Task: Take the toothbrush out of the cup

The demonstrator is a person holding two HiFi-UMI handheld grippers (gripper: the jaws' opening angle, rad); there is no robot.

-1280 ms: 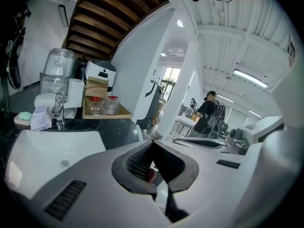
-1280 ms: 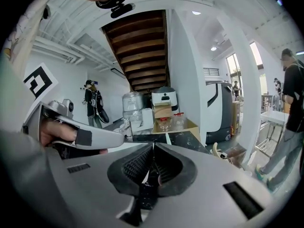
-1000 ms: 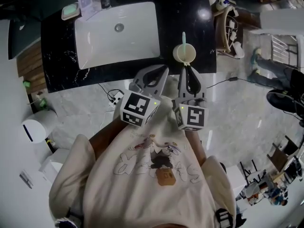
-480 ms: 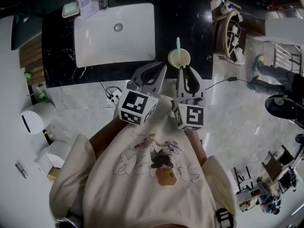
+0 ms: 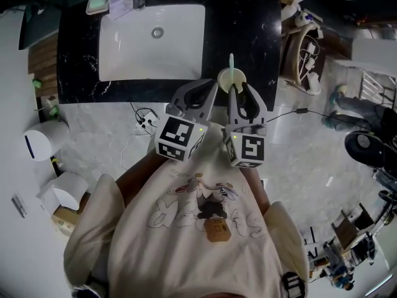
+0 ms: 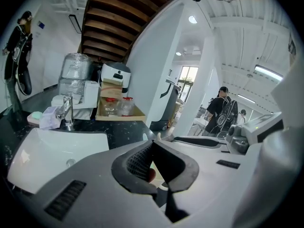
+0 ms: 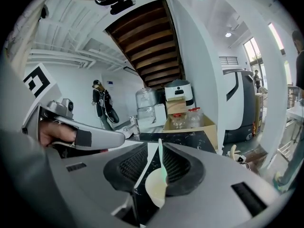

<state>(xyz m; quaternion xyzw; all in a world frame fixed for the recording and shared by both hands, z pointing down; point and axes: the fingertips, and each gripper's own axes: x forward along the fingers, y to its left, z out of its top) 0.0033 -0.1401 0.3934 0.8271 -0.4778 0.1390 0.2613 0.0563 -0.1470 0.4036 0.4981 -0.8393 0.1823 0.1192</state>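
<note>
A cream cup (image 5: pixel 231 77) stands near the front edge of the black counter (image 5: pixel 248 23), right of the basin. A pale green toothbrush (image 5: pixel 231 63) stands upright in it. My right gripper (image 5: pixel 238 88) hovers just in front of the cup, almost touching its rim. In the right gripper view the cup (image 7: pixel 154 190) and the toothbrush (image 7: pixel 160 158) show through the narrow gap of the right gripper (image 7: pixel 153 146), which is slightly open and clamps nothing. My left gripper (image 5: pixel 211 88) is beside it, left of the cup, shut and empty, with its tips meeting in the left gripper view (image 6: pixel 152 144).
A white basin (image 5: pixel 152 42) with a faucet (image 6: pixel 66 113) fills the counter's left half. A green soap dish (image 5: pixel 98 4) sits at the back left. A cardboard tray of jars (image 6: pixel 116 110) stands further along. A wicker stand (image 5: pixel 304 48) is right of the counter, cables (image 5: pixel 146 120) lie below.
The cup now sits closer to the right gripper's tips than a second ago; both grippers have edged toward the counter. Jaw states look the same.
</note>
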